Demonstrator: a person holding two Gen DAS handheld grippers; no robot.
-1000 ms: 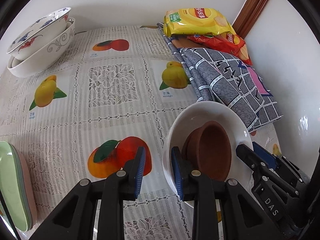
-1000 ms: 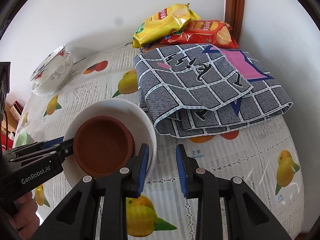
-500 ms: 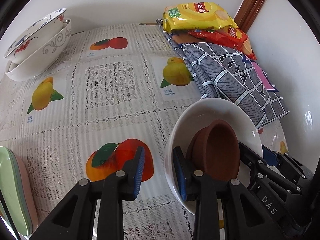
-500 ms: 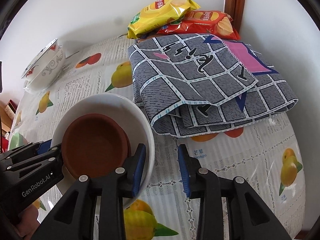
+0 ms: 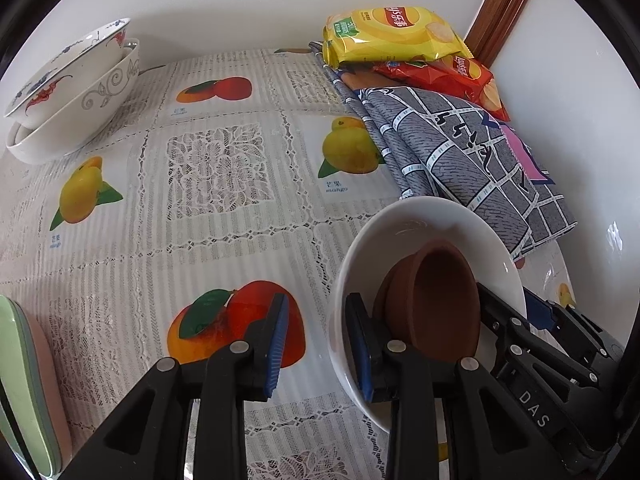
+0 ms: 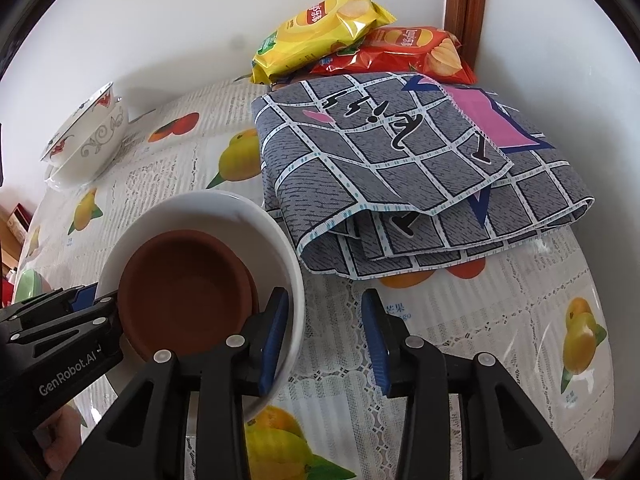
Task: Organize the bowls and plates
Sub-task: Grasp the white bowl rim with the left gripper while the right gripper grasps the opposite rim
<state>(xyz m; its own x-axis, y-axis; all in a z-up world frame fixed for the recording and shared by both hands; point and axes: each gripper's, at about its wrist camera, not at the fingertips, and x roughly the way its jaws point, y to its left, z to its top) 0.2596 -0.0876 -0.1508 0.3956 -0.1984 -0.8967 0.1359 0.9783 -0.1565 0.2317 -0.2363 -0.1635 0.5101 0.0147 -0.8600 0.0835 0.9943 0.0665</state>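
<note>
Right wrist: one white bowl [image 6: 276, 224], one brown bowl [image 6: 180, 280]; both grippers' jaws straddle rim, right opening

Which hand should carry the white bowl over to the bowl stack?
Probably left. The left tongs straddle the rim of the white bowl on the side nearer the stack; the right tongs also straddle the rim, but they are opening and sit on the far side.
</note>
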